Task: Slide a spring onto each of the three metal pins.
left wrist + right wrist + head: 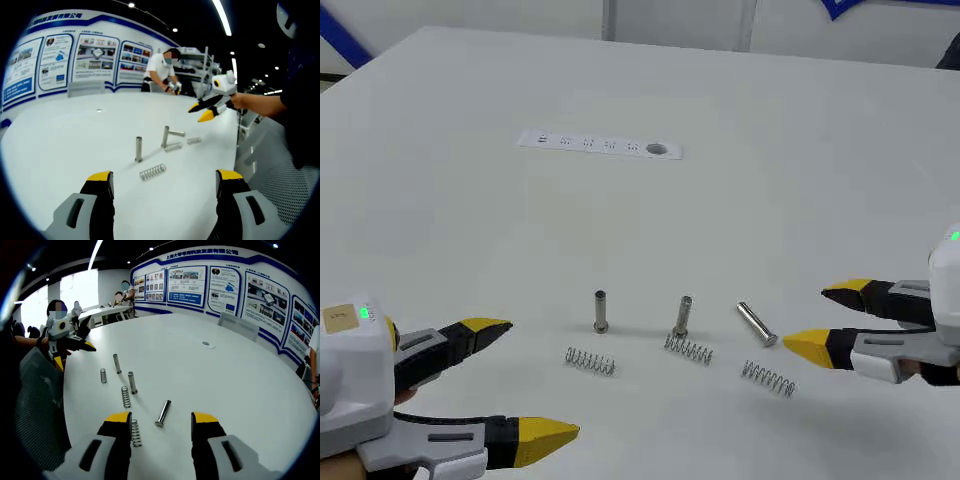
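Note:
Two metal pins stand upright on the white table, the left pin (600,311) (138,149) (117,363) and the middle pin (683,316) (165,136) (132,382). The third pin (756,324) (176,133) (163,413) lies on its side. A loose spring lies just in front of each: left spring (590,361) (152,172), middle spring (688,349) (125,396), right spring (768,379) (135,432). My left gripper (525,380) (162,182) is open, short of the left spring. My right gripper (820,318) (161,420) is open, just right of the lying pin.
A white power strip (600,144) lies flat farther back on the table (800,170). People stand at benches in the background (160,70) (125,292). The table's near edge runs close beside the springs (235,150).

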A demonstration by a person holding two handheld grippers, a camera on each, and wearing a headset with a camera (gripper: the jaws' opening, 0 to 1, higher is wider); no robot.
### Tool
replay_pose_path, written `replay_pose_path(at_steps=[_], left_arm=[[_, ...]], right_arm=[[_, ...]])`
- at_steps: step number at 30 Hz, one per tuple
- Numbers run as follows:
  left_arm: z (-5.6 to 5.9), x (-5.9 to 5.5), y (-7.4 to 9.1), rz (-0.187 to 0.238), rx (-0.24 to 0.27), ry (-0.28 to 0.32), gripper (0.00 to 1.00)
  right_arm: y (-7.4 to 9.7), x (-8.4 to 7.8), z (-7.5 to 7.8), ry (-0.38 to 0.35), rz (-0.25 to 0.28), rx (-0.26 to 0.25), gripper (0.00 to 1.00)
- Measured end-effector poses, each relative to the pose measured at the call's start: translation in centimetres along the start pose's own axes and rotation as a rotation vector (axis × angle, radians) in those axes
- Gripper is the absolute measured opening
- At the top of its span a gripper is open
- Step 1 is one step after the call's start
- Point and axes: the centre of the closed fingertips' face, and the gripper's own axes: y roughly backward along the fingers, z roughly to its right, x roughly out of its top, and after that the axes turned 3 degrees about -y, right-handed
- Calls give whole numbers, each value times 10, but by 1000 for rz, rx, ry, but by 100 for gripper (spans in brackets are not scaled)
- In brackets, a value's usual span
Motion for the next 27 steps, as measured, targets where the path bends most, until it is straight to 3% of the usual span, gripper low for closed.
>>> replay_pose_path(at_steps=[17,27], left_arm=[[3,-1,-1,-13,3,-5,85],[2,-5,0,-21,1,1,84]], right_arm=[[-38,6,16,-1,-104,-39,33],[-61,-6,18,-6,-176,-36,28]])
